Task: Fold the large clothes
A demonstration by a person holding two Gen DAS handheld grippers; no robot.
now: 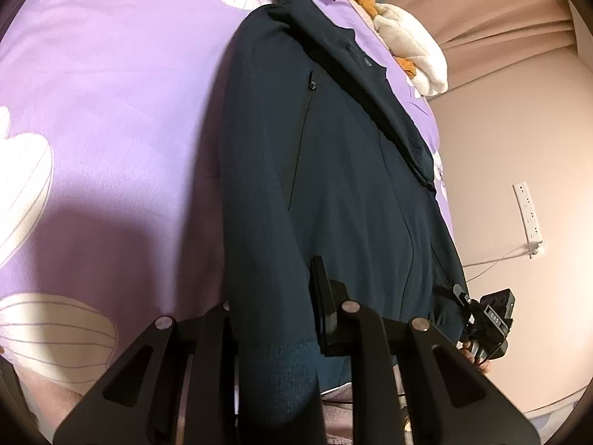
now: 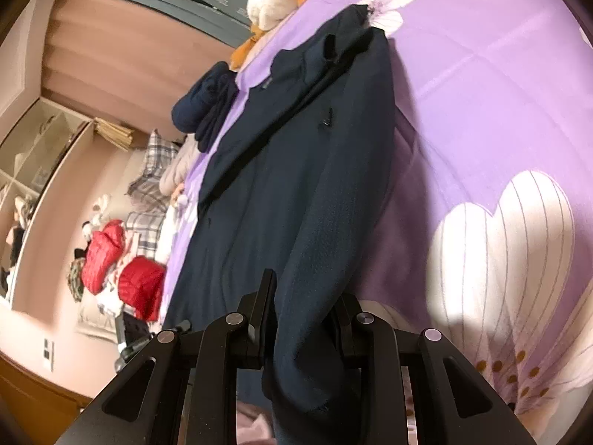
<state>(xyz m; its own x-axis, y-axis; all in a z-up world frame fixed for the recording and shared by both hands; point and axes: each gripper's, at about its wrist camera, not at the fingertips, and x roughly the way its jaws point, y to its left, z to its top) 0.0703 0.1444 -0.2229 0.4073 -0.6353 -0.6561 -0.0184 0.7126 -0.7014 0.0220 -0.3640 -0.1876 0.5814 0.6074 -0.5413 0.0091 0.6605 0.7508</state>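
Note:
A large dark navy jacket (image 1: 333, 155) lies stretched along a purple flowered bed cover (image 1: 111, 92); it also shows in the right wrist view (image 2: 296, 185). My left gripper (image 1: 278, 319) is shut on the jacket's near hem and holds it lifted off the bed. My right gripper (image 2: 304, 315) is shut on the other near corner of the hem, also lifted. In the left wrist view the right gripper (image 1: 481, 319) shows at the jacket's right edge. The jacket's far collar end rests on the bed.
A white and orange plush toy (image 1: 407, 48) and a folded dark garment (image 2: 204, 107) lie at the far end of the bed. Red jackets (image 2: 122, 270) and plaid bedding (image 2: 152, 178) pile beside the bed. A power strip (image 1: 528, 218) hangs on the wall.

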